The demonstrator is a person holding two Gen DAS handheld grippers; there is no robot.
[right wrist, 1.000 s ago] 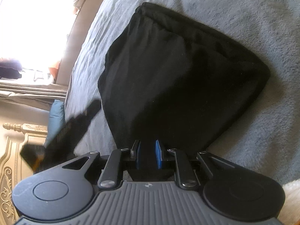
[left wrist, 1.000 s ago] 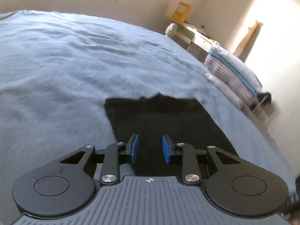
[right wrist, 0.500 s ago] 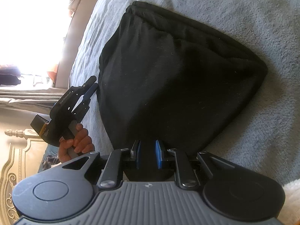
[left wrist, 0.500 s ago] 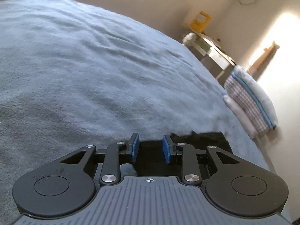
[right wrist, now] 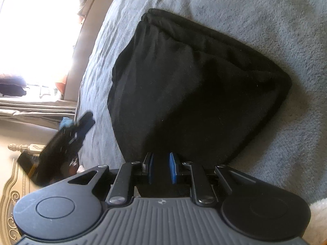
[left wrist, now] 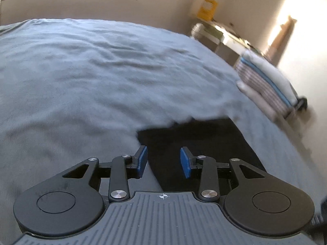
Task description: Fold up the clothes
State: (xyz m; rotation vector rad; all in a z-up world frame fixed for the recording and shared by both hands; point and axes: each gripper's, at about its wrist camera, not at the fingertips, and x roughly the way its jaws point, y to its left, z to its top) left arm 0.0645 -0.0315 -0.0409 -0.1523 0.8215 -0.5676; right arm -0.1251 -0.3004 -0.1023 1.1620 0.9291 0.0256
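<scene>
right gripper (right wrist: 161,168): blue pads near together, clamped on the near edge of the black garment (right wrist: 196,94); dark cloth fills the narrow gap between them
left gripper (left wrist: 163,162): jaws opening, blue pads apart, nothing pressed between them; only the garment's surface seen below the gap, seemingly not touching
left gripper seen from the right wrist view (right wrist: 67,143): blurred dark shape off the garment's left side, above the bedcover, apart from the cloth
garment, place: lying on the grey-blue bedcover (right wrist: 265,16), already folded into a thick, compact packet with doubled layers showing at the far edge
garment from the right gripper: straight ahead, spreading away and widening from the clamped corner
garment from the left gripper: ahead and a little to the right (left wrist: 196,143); its left edge runs just beside the left pad
long axis: judged to run from the far-left rounded end toward the right corner in the right wrist view, across the right gripper's pointing line; not sharp, packet is nearly as wide as long
pointing: narrower, bunched end points away, toward the far-left; broad end lies at the right
nearer hand: right, already on the cloth; left is free and close to the side edge
coming move, as a judgement: probably a new grip by the left on the near side edge, for one more fold or for lifting the packet
background: stack of folded linens (left wrist: 265,81) beyond the bed, well apart
</scene>
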